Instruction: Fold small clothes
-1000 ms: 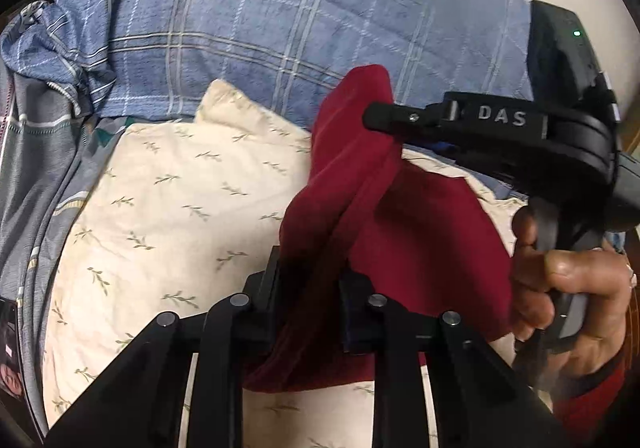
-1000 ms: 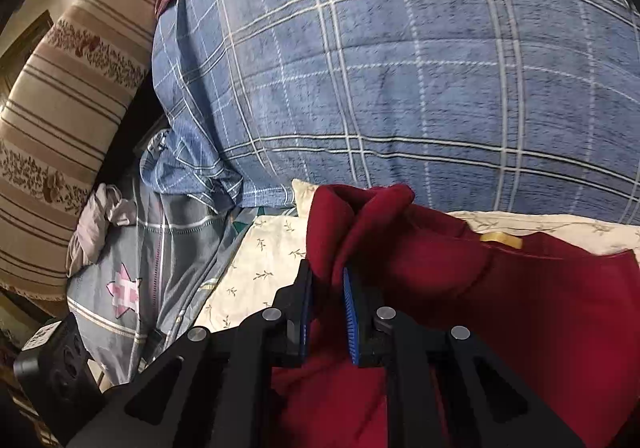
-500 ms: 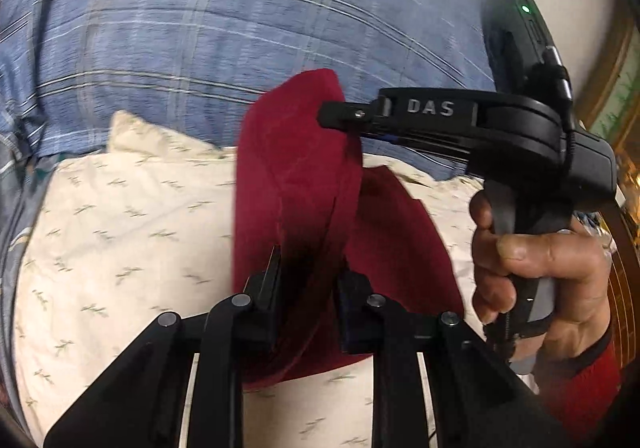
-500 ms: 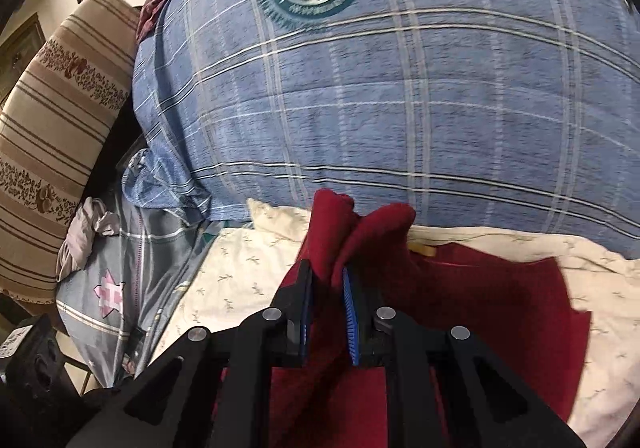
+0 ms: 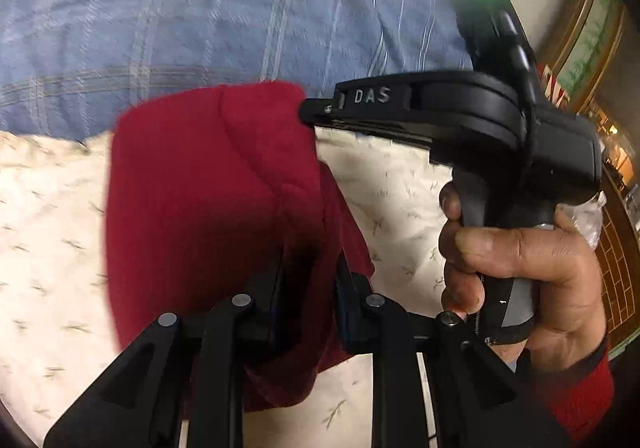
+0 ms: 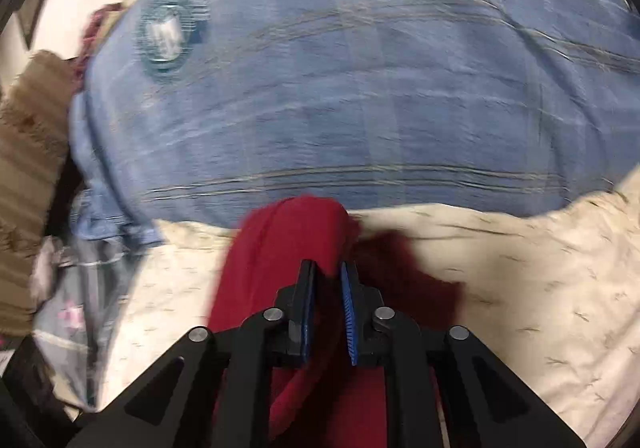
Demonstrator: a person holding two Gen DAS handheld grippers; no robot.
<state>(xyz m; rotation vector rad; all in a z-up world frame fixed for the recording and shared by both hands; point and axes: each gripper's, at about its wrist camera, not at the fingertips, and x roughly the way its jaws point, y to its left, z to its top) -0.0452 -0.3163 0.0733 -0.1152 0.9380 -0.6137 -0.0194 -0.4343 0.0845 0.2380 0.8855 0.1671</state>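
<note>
The red cloth [image 5: 208,216] hangs above the cream sheet [image 5: 52,232], in front of the blue checked pillow [image 5: 200,8]. The left tongs [image 5: 310,288] pinch its lower fold. The right tongs [image 6: 328,288] pinch its upper corner; in the left view their tips [image 5: 316,110] touch the cloth beside the pillow. The right hand [image 5: 516,260] grips the handle.
</note>
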